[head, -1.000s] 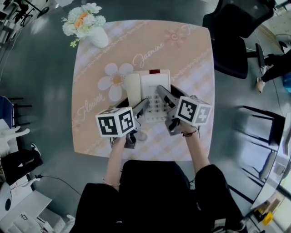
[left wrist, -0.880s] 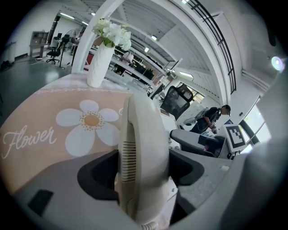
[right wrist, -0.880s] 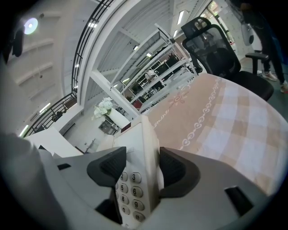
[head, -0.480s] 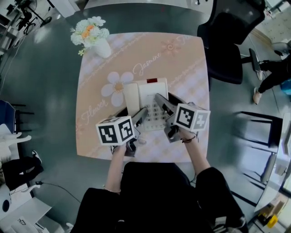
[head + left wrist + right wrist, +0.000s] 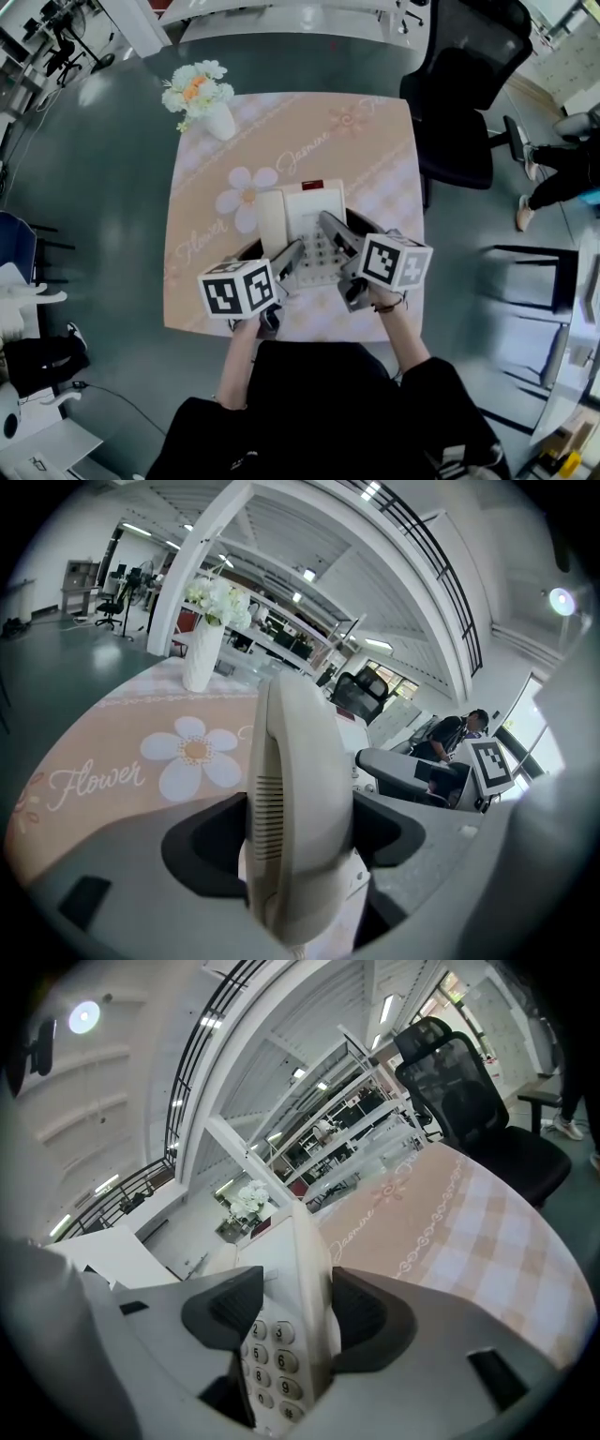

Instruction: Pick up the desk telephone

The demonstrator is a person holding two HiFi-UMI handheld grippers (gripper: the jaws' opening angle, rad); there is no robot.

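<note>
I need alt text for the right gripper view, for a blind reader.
The right tongs clamp the edge of a white desk telephone, keypad showing. Behind lie a peach tablecloth and a black office chair.

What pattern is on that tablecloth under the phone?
Peach tablecloth with pale checked bands, a white daisy and cursive words; clearest in the head view.

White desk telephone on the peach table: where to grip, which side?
Near end, from the person's side: left gripper across the slim white handset, right gripper on the thin right edge of the white telephone base. Both fit between the fingers.
</note>
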